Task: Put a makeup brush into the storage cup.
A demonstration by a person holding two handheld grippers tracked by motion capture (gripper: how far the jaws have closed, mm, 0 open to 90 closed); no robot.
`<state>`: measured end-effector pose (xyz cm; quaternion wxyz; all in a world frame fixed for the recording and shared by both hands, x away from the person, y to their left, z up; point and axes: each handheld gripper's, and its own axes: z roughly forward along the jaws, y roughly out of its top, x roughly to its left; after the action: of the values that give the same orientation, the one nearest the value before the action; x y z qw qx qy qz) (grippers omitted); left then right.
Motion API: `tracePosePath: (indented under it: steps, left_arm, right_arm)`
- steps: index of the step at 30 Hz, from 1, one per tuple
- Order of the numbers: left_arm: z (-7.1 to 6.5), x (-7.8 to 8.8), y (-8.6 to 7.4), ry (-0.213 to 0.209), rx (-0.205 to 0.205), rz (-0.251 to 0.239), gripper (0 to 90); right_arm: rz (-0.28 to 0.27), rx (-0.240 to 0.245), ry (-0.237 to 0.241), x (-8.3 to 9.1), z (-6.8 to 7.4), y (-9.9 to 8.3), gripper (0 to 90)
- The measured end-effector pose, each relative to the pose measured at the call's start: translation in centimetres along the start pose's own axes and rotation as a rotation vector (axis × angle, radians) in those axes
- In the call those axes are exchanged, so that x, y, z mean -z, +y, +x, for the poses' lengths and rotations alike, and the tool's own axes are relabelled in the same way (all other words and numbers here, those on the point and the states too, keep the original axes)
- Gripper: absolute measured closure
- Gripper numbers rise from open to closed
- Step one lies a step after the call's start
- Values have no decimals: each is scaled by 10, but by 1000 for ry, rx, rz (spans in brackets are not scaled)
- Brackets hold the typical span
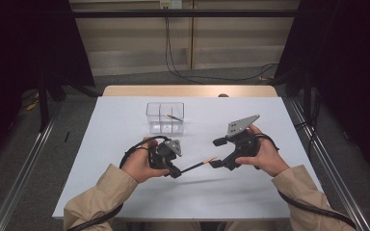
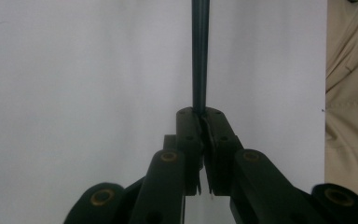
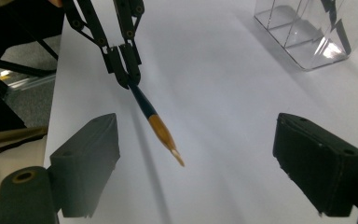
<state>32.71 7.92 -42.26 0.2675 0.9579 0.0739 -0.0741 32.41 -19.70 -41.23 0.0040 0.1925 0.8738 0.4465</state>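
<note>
A thin dark pencil (image 1: pixel 195 165) with an orange, pointed end is clamped by its back end in my left gripper (image 1: pixel 175 172), which is shut on it. In the left gripper view the dark shaft (image 2: pixel 199 56) rises straight from the closed jaws. The pencil points right toward my right gripper (image 1: pixel 216 153), which stands open. In the right gripper view the orange tip (image 3: pixel 164 133) hangs above the white sheet between and beyond my own wide-apart pads (image 3: pixel 89 158), touching neither. The left gripper (image 3: pixel 127 77) holds the shaft farther off.
A clear box (image 1: pixel 165 117) with several compartments stands behind the grippers at mid table, with another small pencil (image 1: pixel 174 117) in its right part. It shows at the upper right in the right gripper view (image 3: pixel 307 35). The white sheet (image 1: pixel 125 192) covers the table.
</note>
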Motion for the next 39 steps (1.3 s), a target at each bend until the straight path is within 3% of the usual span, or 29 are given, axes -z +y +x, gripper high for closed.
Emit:
tracePosePath:
  steps: [13, 24, 33, 39]
  left_arm:
    - [2, 2, -4, -4, 17, -51, 858]
    - [2, 3, -10, 0, 37, -104, 858]
    - [4, 3, -14, -7, 54, -162, 859]
    - [4, 2, -16, -10, 69, -249, 859]
  right_arm:
    - [-119, -28, -7, 0, 3, -2, 137]
    - [-255, -45, -11, -2, 5, -5, 141]
    - [-268, -55, -11, -6, 7, -6, 139]
    - [-276, -50, -13, -5, 7, -6, 139]
